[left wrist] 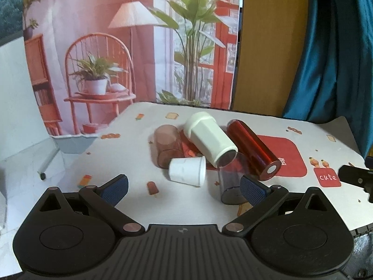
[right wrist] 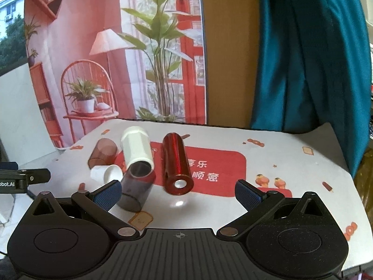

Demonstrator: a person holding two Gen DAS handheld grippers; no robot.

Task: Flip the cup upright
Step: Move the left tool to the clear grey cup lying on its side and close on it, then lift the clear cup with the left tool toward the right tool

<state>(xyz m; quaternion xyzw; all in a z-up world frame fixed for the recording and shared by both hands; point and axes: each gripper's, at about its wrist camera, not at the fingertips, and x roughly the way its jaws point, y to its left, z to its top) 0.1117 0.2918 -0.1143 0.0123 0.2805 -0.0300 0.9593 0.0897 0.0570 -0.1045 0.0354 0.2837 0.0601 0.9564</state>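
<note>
Several cups lie on their sides in a cluster on the table. A small white cup (left wrist: 187, 171) (right wrist: 107, 173) lies nearest my left gripper. Behind it are a brown translucent cup (left wrist: 167, 145) (right wrist: 103, 155), a tall white faceted cup (left wrist: 208, 136) (right wrist: 137, 148), a shiny red tumbler (left wrist: 253, 149) (right wrist: 176, 163) and a dark clear cup (left wrist: 230, 182) (right wrist: 137, 186). My left gripper (left wrist: 184, 187) is open and empty, just short of the small white cup. My right gripper (right wrist: 178, 193) is open and empty, in front of the red tumbler's mouth.
The table wears a white printed cloth with a red patch (right wrist: 209, 170). A printed room backdrop (left wrist: 105, 46) hangs behind it, with a brown board and a teal curtain (right wrist: 314, 58) to the right. Each gripper's tip shows in the other view (left wrist: 354, 177) (right wrist: 23, 178).
</note>
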